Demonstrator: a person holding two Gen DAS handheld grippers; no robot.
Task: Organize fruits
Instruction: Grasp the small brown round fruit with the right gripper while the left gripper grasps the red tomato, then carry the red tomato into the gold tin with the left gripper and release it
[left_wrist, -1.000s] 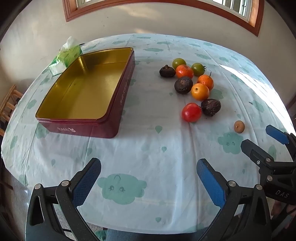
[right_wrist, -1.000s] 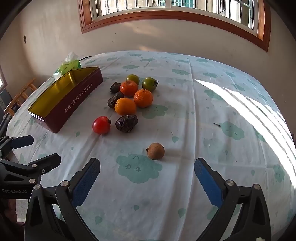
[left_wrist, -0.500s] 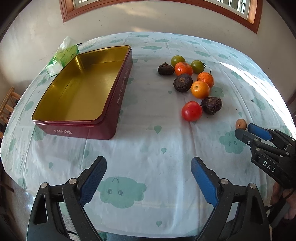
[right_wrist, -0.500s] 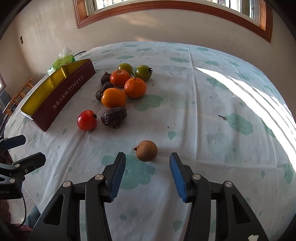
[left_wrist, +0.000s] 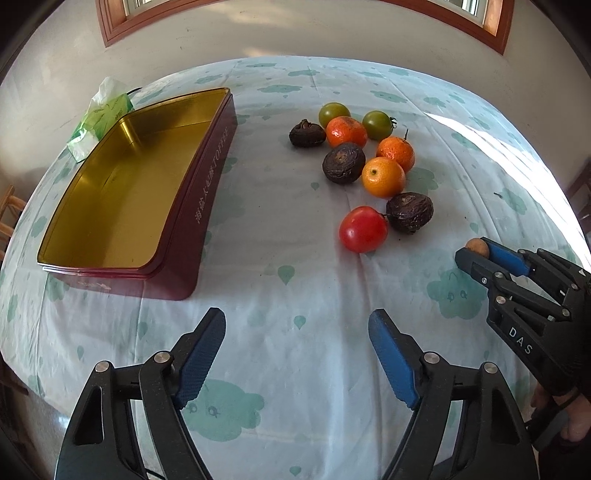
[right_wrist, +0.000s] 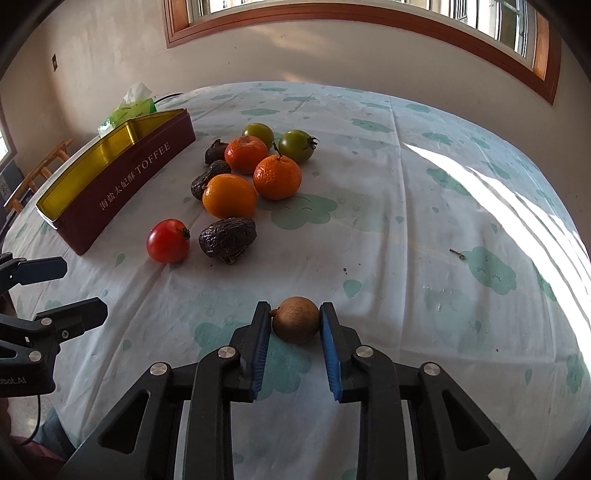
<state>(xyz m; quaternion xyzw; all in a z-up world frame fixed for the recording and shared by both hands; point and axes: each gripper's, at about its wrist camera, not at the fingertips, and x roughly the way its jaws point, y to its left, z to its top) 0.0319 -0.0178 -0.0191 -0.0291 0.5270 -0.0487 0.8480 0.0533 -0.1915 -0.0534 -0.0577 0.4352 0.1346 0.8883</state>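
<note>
right gripper (right_wrist: 295, 325) clamps brown fruit (right_wrist: 296, 324) well apart from tin (right_wrist: 122, 192)

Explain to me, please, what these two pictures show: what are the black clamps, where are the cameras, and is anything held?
No robot: a person holds one clamp-like gripper in each hand, with a camera on each looking along its fingers. In the right camera's picture, the right gripper is shut on a small brown fruit. In the left camera's picture, the left gripper is empty, its jaws closing a little. On the tablecloth lie oranges, tomatoes, dark wrinkled fruits, and an empty toffee tin.
</note>
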